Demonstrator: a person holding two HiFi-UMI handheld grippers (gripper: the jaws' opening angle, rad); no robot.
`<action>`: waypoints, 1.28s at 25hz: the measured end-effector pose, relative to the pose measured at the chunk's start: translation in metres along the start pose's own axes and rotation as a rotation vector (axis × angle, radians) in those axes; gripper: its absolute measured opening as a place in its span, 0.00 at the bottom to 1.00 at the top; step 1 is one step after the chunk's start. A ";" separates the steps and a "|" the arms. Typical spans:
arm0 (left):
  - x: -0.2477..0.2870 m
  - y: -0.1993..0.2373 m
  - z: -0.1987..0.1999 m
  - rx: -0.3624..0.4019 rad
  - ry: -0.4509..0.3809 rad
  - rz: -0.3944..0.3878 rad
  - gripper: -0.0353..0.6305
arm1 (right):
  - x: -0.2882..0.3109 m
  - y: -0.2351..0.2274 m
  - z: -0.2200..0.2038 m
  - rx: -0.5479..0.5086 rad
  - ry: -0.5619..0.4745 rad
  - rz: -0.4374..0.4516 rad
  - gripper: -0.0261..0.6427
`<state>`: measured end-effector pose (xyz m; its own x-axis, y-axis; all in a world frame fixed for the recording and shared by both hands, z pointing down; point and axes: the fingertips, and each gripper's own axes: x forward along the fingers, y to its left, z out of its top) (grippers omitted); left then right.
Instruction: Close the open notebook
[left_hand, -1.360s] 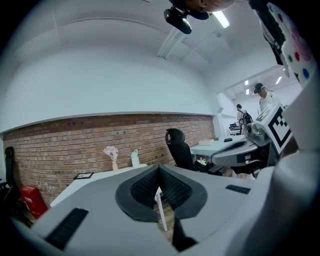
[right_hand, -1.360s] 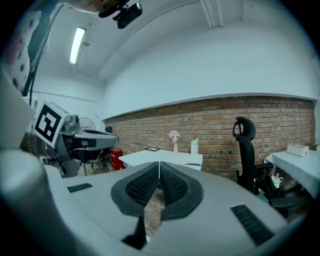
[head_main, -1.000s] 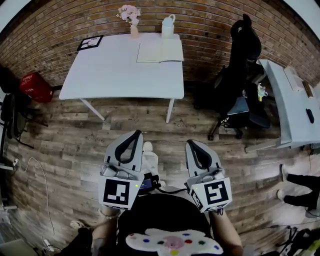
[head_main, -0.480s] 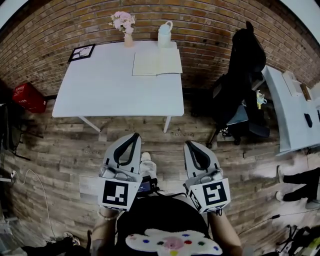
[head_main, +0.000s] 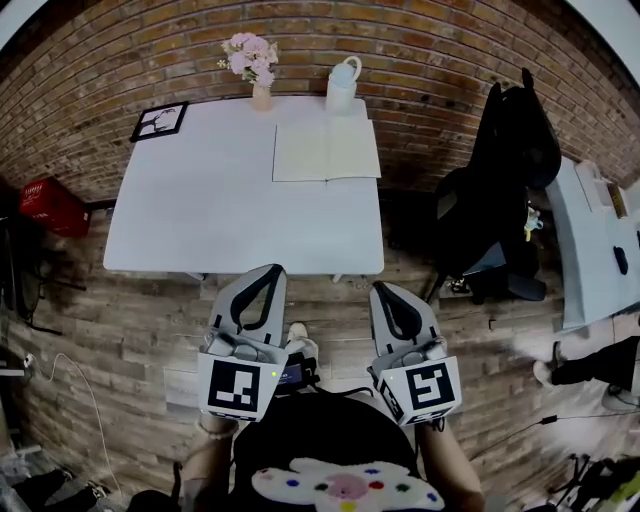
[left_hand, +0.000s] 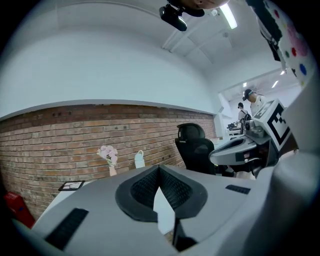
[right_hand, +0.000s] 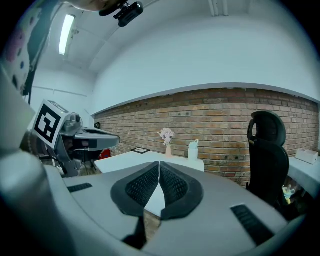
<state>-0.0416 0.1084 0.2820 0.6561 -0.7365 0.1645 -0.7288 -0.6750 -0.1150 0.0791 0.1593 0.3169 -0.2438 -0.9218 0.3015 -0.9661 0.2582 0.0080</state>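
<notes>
An open notebook with pale pages lies flat on the far right part of a white table, close to the brick wall. My left gripper and right gripper are held side by side in front of the person's body, just short of the table's near edge and well away from the notebook. Both are shut with nothing between the jaws, as the left gripper and right gripper show in their own views. The notebook is hidden behind the jaws in both gripper views.
On the table's far edge stand a vase of pink flowers, a pale lidded jug and a small framed picture. A black office chair stands right of the table, a second desk beyond it. A red bag sits at left.
The person has walked toward the table: it now looks larger and nearer, its near edge almost at the gripper tips. Both grippers kept their pose, shut.
</notes>
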 end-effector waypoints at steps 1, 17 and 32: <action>0.007 0.007 0.000 0.000 0.002 -0.003 0.08 | 0.009 -0.002 0.003 0.001 0.003 -0.001 0.09; 0.099 0.087 -0.004 -0.021 0.010 -0.059 0.08 | 0.118 -0.033 0.034 0.024 0.017 -0.062 0.09; 0.126 0.100 -0.027 -0.058 0.067 -0.078 0.08 | 0.138 -0.048 0.014 0.021 0.150 -0.082 0.09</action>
<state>-0.0373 -0.0507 0.3177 0.6983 -0.6756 0.2364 -0.6872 -0.7252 -0.0423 0.0905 0.0155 0.3451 -0.1497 -0.8854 0.4400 -0.9842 0.1759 0.0191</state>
